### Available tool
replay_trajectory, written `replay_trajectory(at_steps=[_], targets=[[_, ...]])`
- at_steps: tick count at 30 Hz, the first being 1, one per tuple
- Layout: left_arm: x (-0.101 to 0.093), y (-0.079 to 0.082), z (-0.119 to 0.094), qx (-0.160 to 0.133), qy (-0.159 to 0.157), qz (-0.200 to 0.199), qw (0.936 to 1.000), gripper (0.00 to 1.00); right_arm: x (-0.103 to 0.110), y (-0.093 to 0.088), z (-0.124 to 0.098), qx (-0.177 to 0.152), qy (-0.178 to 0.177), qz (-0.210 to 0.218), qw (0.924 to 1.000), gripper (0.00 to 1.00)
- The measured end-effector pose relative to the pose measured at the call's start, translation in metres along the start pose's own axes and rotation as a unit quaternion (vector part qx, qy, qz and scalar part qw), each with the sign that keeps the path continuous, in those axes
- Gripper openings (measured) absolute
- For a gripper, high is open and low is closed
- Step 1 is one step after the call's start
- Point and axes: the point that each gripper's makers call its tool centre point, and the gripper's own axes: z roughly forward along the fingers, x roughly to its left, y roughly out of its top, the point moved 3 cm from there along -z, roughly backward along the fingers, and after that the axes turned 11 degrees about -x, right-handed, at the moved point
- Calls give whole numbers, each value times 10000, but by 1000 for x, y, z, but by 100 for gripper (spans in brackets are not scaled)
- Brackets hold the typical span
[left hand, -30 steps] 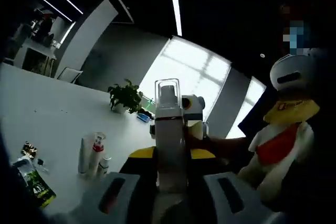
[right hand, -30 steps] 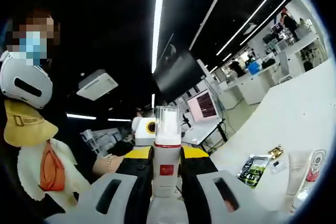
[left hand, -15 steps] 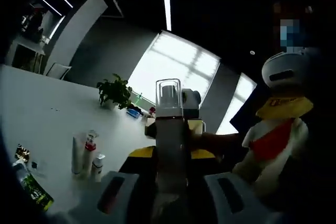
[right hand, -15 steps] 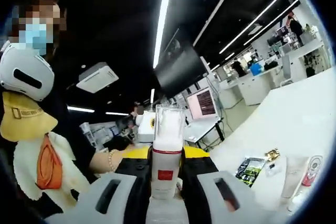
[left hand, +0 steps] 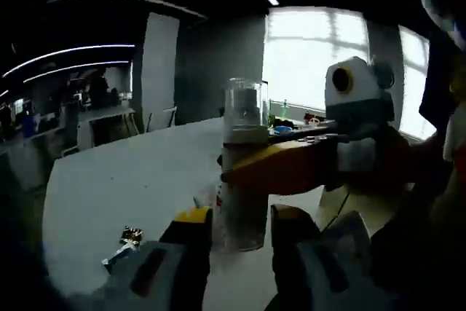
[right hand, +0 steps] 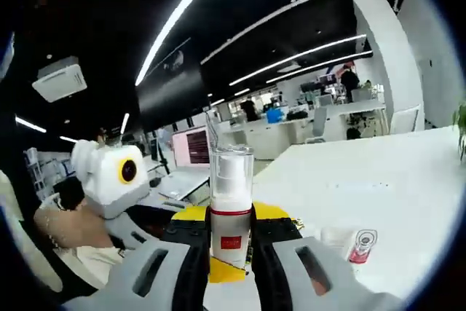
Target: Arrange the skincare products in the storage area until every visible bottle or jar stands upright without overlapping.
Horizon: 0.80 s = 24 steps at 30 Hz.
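Note:
A white pump bottle [left hand: 242, 172] with a clear cap stands upright between the jaws of my left gripper [left hand: 240, 218], which is shut on it. An orange finger [left hand: 291, 165] of the right gripper reaches in from the right and meets the same bottle. In the right gripper view the bottle [right hand: 231, 213] shows a red band and a red label, and my right gripper [right hand: 230, 222] is shut on it. On the white table [right hand: 378, 180] behind it, a white tube with a red end [right hand: 360, 244] lies flat next to another pale product [right hand: 333, 237].
A small dark sachet [left hand: 120, 256] and a gold-wrapped item [left hand: 131, 235] lie on the table [left hand: 109, 194] to the left. A person's hand [right hand: 62, 227] shows at the left. Office desks and chairs stand far behind.
Both views have swung round toward the table and the person has mostly left them. The bottle stays upright in both grips.

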Motion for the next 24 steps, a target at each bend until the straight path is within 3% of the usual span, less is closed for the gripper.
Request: replay_trajectory(at_steps=[1, 3, 6, 11, 15, 18, 20, 21, 24], targets=[[2, -1, 0, 53, 223, 134, 9996, 33, 1, -1, 2, -35, -22, -19, 10000, 20], [2, -2, 0, 15, 371, 288, 9989, 33, 1, -1, 2, -37, -107, -12, 9999, 20], [-6, -6, 2, 18, 343, 319, 9989, 32, 0, -2, 2, -29, -168, -32, 9998, 20], [5, -8, 2, 107, 726, 665, 9951, 25, 2, -3, 1, -25, -154, -3, 9999, 20], [1, -11, 3, 18, 314, -81, 9995, 23, -2, -5, -3, -52, -112, 158, 9998, 20], [-1, -11, 1, -116, -1, -683, 9976, 23, 3, -2, -4, -16, 426, 209, 9989, 21], [-6, -8, 1, -278, -407, -1144, 9922, 23, 4, 1, -6, -33, 829, 149, 9964, 22], [-11, -3, -1, -427, -747, -1488, 9851, 23, 5, 5, -8, -62, 1094, 145, 9939, 22], [-18, 8, -9, -656, -1592, -2039, 9637, 23, 12, 17, -16, -135, 1849, 349, 9820, 23]])
